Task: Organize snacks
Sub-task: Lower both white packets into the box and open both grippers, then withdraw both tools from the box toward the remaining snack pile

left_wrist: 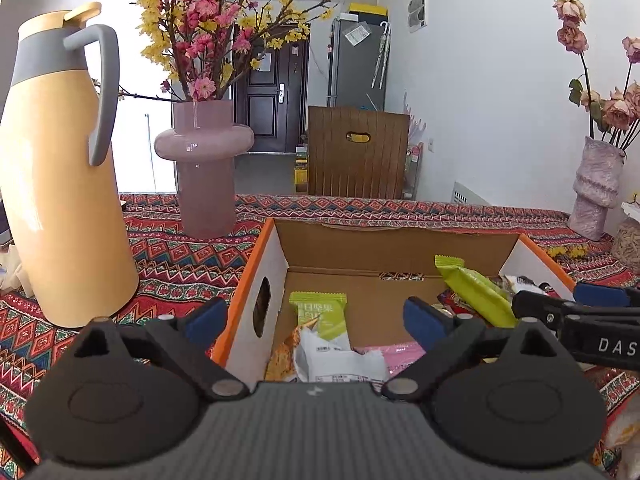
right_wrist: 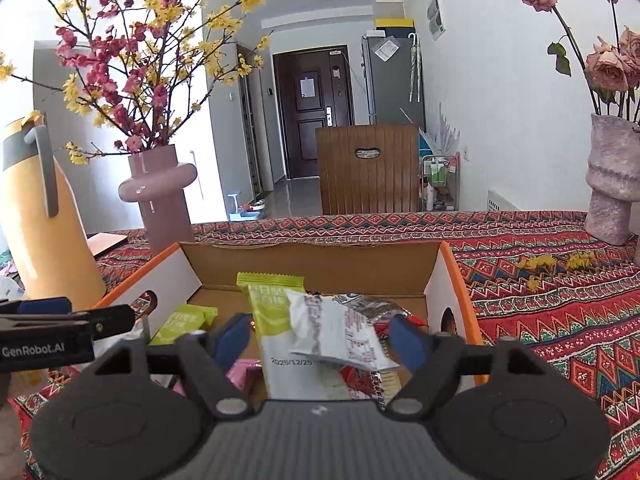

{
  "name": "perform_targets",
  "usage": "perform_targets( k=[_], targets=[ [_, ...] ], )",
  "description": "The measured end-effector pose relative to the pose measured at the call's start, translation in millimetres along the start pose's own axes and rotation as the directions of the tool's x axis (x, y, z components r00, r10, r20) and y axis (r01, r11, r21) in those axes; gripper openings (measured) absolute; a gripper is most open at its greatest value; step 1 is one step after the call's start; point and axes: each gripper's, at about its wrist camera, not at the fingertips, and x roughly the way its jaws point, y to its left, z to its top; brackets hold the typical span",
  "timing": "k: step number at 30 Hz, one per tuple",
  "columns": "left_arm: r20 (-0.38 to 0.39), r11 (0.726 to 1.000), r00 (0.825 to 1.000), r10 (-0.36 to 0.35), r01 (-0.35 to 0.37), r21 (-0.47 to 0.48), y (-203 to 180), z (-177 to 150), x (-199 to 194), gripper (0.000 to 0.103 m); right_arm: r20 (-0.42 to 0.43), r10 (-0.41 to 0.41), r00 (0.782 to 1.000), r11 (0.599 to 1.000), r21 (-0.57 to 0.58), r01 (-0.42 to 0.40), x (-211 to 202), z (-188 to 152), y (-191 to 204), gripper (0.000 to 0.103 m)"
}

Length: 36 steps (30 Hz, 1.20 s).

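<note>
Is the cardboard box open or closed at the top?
Open. The cardboard box has no lid over it; its brown inner walls and the snack packets lying inside are visible from above in both wrist views.

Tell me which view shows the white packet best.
Right wrist: the white packet lies unobstructed on the snack pile in the box, print visible. In the left wrist view that spot sits behind the right gripper, so I can't pick it out.
</note>
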Motion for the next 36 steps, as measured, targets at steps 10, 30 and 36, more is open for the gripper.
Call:
perform_targets(
  k=[10,30,36],
  targets=[
    [0.021,1.0,1.0,0.014,-0.013,-0.017,2,0,-7,0.103,0.037,0.003,0.999,1.0,-0.002,-0.003,-8,0,0,0.103],
    [0.069,0.998,0.997,0.045,-0.042,-0.048,2,14,-35,0.103,0.121,-0.014,0.993,1.0,-0.023,0.017,-40,12,5,0.103],
    [0.081,0.998,0.996,0.039,-0.036,-0.048,2,16,-57,0.103,0.129,-0.008,0.992,1.0,-0.029,0.012,-63,9,7,0.103]
  ],
)
